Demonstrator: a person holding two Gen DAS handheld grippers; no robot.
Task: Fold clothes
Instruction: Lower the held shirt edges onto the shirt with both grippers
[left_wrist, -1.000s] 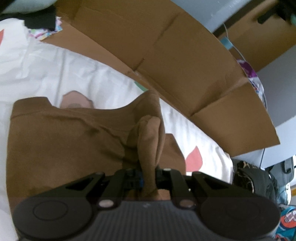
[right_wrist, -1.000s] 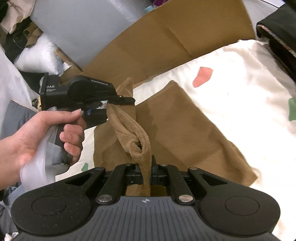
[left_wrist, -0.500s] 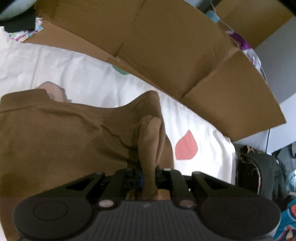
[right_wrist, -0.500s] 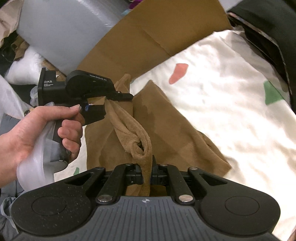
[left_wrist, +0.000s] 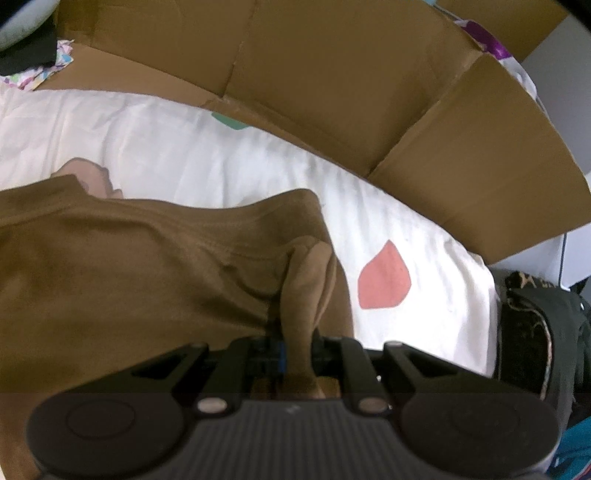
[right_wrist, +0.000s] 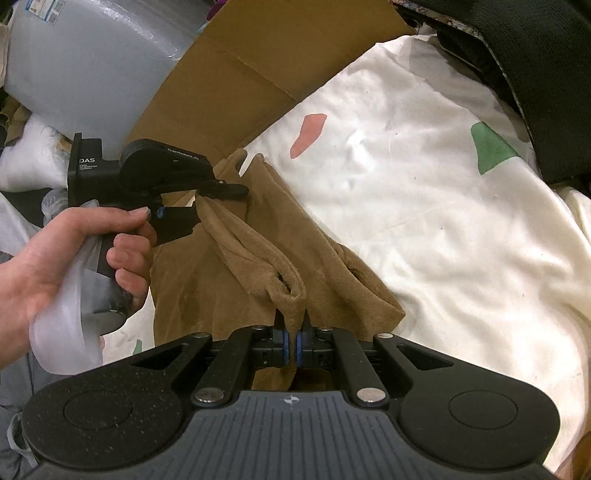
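So we've got the soft brown fleece garment (right_wrist: 258, 266) lying on the white bedsheet with coloured patches (right_wrist: 424, 206), centre-left in the right wrist view. Our left gripper (right_wrist: 221, 190) is clamped on one bunch of the hem, and our right gripper (right_wrist: 291, 332) at bottom centre is pinched tight on another. The held edge hangs above the lower layer, so we'd say one fold is roughly halfway over. Left to do: lay it down flat, let go, smooth it, probably fold again.

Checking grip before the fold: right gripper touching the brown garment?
Touching. Right wrist view shows the right gripper pinching a fold of the brown garment, jaws shut on it.
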